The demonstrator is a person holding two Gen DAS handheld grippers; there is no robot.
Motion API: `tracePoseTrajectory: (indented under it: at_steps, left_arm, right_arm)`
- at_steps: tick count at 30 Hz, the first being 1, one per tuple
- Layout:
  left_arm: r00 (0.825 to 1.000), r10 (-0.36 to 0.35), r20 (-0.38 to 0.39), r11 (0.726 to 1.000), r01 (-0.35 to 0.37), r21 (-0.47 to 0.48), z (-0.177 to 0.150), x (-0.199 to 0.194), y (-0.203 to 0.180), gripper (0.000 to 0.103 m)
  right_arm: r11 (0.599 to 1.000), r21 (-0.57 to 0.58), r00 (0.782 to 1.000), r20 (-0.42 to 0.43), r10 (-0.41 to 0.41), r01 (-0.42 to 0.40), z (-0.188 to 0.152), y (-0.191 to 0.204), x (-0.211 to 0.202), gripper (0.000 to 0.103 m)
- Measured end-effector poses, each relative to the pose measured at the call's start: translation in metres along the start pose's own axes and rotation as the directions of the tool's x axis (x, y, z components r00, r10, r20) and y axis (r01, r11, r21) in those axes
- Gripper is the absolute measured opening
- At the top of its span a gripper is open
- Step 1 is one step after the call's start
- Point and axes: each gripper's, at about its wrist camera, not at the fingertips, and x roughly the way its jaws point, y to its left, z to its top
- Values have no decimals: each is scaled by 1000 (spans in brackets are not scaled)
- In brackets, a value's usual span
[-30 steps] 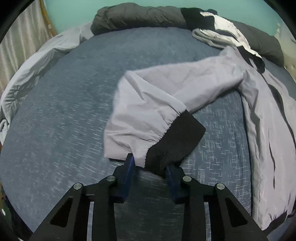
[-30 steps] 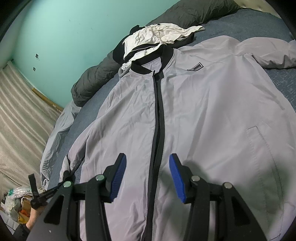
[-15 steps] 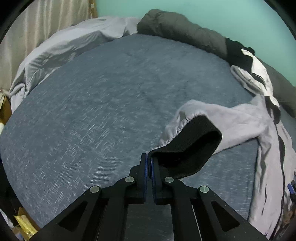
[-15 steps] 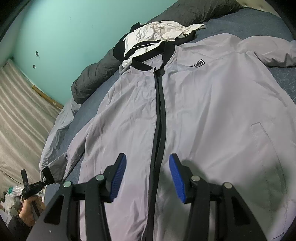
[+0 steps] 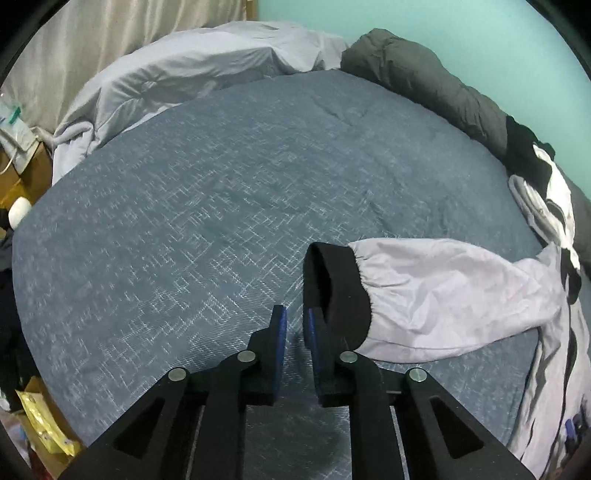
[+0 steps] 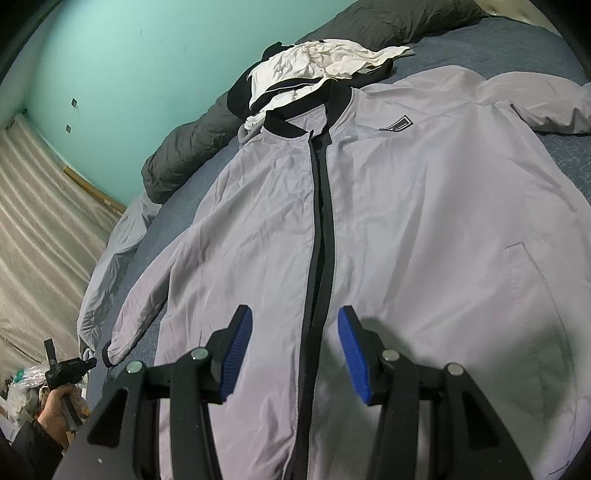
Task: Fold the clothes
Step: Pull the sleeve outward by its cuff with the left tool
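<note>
My left gripper (image 5: 294,325), jaws opening with nothing between them, sits just left of the sleeve cuff (image 5: 334,291) on the bed (image 5: 184,221). My right gripper (image 6: 295,349) hangs over the jacket (image 6: 424,221); crumpled clothes (image 6: 325,70) lie beyond its collar.

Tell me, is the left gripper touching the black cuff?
Cannot tell. Left wrist view: the left gripper's opening jaws are empty; the black cuff overlaps one finger, contact unclear.

— What sort of place is this?
— A bedroom in a home: a bed (image 5: 229,206) with a blue cover, a grey duvet (image 5: 177,70), a curtain (image 5: 110,29), clothes (image 6: 325,70) piled by a teal wall (image 6: 140,55).
</note>
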Motion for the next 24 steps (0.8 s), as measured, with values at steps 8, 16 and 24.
tracePoseTrajectory:
  at_steps: [8,16,24]
  left_arm:
    - [993,-91,-78,995,94,24,-3,23,-12,53]
    - [987,-134,-92,991,132,-28,-4,42,-1,57]
    - [984,-150,-93,987,154,37,-5,37,-10,11]
  right_arm:
    - [1000,-11,1000,-3,-4,4,-1,2,1,49]
    - [1000,-19,1000,-3,-7,7,-1,3,2,49]
    - [1000,-23,1000,-8,-8,8,-3,4,2,49]
